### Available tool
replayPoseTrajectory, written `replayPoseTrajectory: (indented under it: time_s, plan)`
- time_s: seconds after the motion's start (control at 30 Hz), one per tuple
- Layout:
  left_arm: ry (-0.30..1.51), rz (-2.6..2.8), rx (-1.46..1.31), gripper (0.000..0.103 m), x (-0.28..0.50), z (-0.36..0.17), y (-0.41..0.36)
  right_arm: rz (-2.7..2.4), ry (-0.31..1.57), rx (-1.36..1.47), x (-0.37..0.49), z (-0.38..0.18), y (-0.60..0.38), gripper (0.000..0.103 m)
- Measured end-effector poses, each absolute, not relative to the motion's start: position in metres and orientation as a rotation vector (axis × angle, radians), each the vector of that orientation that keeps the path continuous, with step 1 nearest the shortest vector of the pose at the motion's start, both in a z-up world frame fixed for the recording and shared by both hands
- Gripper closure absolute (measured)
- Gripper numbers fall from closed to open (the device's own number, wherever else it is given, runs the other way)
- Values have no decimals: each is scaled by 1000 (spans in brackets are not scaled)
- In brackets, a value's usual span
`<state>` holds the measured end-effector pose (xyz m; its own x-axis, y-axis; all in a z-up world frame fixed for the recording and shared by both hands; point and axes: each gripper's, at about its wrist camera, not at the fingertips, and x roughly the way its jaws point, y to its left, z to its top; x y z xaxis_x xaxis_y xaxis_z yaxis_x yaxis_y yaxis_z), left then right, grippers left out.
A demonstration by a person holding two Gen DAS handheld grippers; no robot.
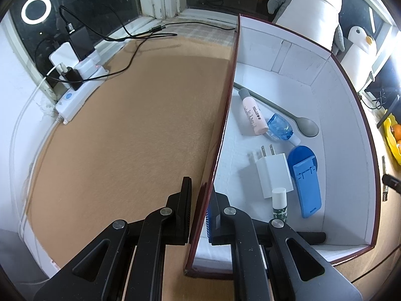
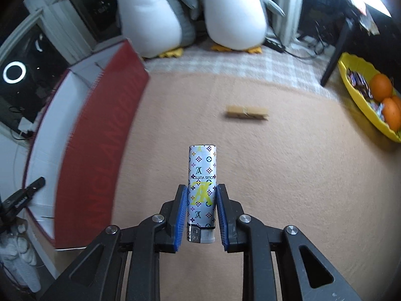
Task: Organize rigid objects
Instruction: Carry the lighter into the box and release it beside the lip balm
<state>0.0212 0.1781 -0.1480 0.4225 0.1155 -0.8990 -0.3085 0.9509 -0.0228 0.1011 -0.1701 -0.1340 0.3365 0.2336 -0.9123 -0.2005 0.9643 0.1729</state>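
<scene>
Right gripper [image 2: 201,215]: jaws clamped on the lighter [image 2: 202,190] about two thirds of the way down its body, blue pads flat against both long sides. Striker end points back at the camera, base sticks out forward.

Lighter: held clear above the tan felt on the table [image 2: 288,188], not touching anything. The table looks a bit motion-smeared.

How it'll handle: light, stiff, glossy printed wrap, so I'd guess kinda slippery. Squeezing the flat sides near the middle like this seems right; a grip nearer the tip could let it pivot or squirt out.

Left gripper [image 1: 200,208]: jaws pinched onto the near wall of the box [image 1: 220,130], one finger outside and one inside, looks like it's just steadying it.

Box: dark red outside, white inside, sitting on the table to the left of the lighter in the right wrist view.

Already in the box: white charger [image 1: 274,173], blue stand [image 1: 305,183], small white-capped tube [image 1: 279,202], then farther back a pink tube [image 1: 253,115], a blue clear bottle [image 1: 280,126] and a grey spoon [image 1: 288,115].

Free room: the white floor at the near left of the box looks open, decent drop spot imo.

Still out: wooden clothespin [image 2: 246,113], lying flat on the felt beyond the lighter.

Further back: yellow fruit bowl [image 2: 356,100] on the right, plush penguins [image 2: 190,12] at the far edge.
</scene>
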Motion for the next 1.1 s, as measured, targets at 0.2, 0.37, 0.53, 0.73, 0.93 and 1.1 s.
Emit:
replayPoseTrajectory:
  time_s: [0.2,0.37,0.53,0.73,0.93,1.1]
  plan:
    - [1090,267,-203,94,12,-142,177,396,1133,-7,98,-97,-128,82]
    - [1077,266,-211,94,6,-137,177,491,1104,-58,92,-79,-89,82]
    - [1064,263,-219,94,0,-134,177,569,1088,-97,82,-68,-50,82]
    - [1052,260,-224,94,-4,-131,177,617,1085,-170,77,-72,-12,82]
    - [1050,257,-224,94,-6,-131,176,628,1114,-202,77,-86,8,82]
    - [1049,257,-224,94,-6,-131,176,622,1126,-222,80,-94,13,82]
